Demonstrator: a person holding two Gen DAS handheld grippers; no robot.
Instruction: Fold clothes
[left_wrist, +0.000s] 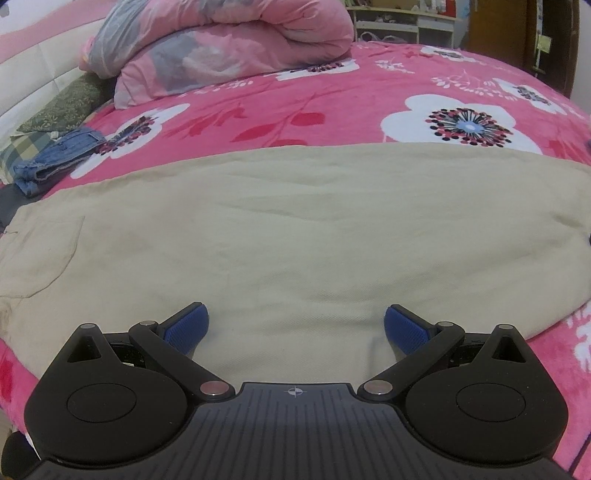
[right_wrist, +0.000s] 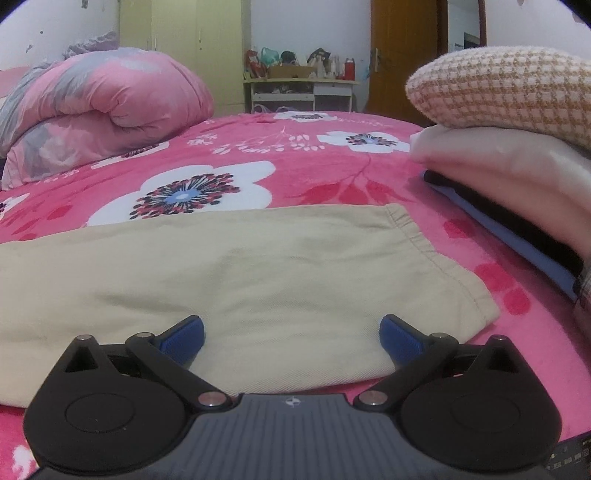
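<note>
One pink floral bedspread (left_wrist: 332, 99) carried the beige trousers (left_wrist: 295, 236) laid flat across it, over whose near edge the left gripper (left_wrist: 295, 325) and right gripper (right_wrist: 291, 334) hovered, jaws fully spread, gripping nothing.

Matt beige twill trousers (left_wrist: 295, 236) lie on a plush pink floral fleece blanket (left_wrist: 332, 107); the grippers' blue pads (right_wrist: 184, 338) look ribbed and rubbery, their black plastic linkages (right_wrist: 173, 373) matt with shiny metal pins

Pink floral bed (left_wrist: 332, 110) carries beige trousers (left_wrist: 295, 240), perhaps folded.
</note>
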